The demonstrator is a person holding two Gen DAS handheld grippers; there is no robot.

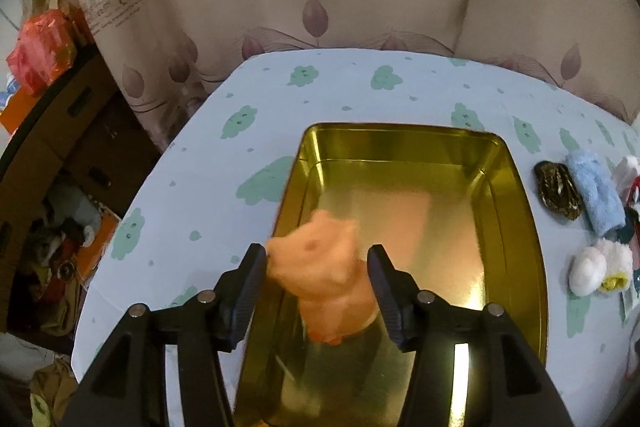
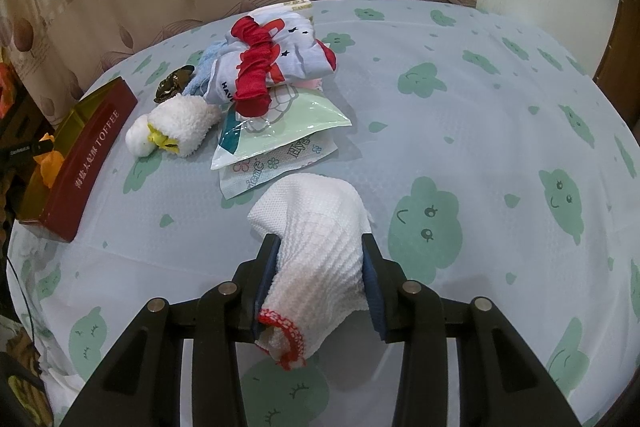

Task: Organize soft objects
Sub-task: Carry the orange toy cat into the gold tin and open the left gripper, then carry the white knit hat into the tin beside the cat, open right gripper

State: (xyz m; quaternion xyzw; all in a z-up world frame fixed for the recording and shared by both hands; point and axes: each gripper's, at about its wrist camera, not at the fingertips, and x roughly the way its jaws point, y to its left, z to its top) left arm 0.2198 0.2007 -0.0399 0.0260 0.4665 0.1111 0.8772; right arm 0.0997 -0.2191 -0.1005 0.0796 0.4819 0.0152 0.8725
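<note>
In the left wrist view an orange fuzzy sock (image 1: 326, 275), blurred by motion, hangs between the fingers of my left gripper (image 1: 318, 263) over the near left part of the gold tin (image 1: 520, 187). The jaws stand wide and do not seem to press it. In the right wrist view my right gripper (image 2: 320, 259) is shut on a white knitted glove with a red cuff (image 2: 320, 247), held above the tablecloth. The same tin shows there as a red-sided toffee tin (image 2: 86, 155) at the far left.
A pile lies on the table: a white fluffy sock roll with yellow (image 2: 172, 131), a red scrunchie on folded cloth (image 2: 260, 75), plastic packets (image 2: 276, 135), a dark hair clip (image 2: 172, 87). A light blue fuzzy sock (image 1: 598, 195) lies right of the tin. Curtain behind.
</note>
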